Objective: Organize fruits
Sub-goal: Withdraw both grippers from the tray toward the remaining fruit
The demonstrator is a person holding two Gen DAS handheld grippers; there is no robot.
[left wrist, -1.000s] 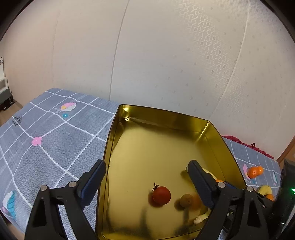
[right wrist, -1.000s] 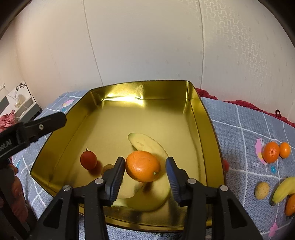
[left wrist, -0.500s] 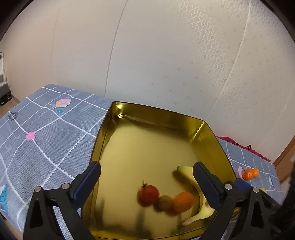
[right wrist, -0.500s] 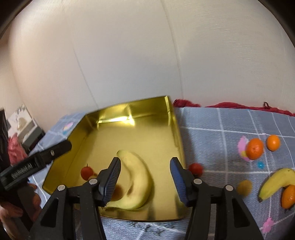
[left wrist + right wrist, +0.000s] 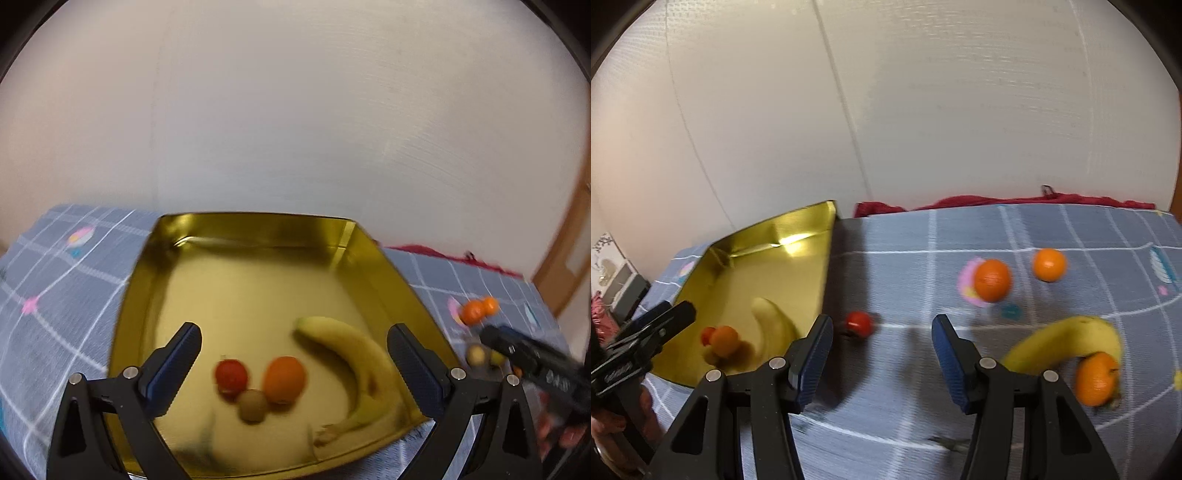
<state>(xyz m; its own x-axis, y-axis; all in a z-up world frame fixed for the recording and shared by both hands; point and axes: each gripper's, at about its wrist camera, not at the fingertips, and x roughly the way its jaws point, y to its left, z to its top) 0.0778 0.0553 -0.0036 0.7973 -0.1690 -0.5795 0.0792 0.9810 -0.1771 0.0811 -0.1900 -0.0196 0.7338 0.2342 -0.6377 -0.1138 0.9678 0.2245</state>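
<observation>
fruit is split: a banana [image 5: 354, 354], orange [image 5: 284, 378], tomato [image 5: 231, 374] and a brown fruit [image 5: 253, 405] lie in the tray [image 5: 258, 230]; more is left on the bed [image 5: 905, 413]. both grippers [image 5: 293, 350] [image 5: 882, 343] are spread, nothing held. the loose tomato [image 5: 859, 324] beside the tray could be rolled off if nudged.

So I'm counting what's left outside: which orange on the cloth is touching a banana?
The orange nearest the right gripper, tucked under the banana curve. The two oranges farther back lie apart.

Banana [image 5: 354, 354], orange [image 5: 284, 378], tomato [image 5: 231, 373] in gold tray [image 5: 255, 230]
</observation>
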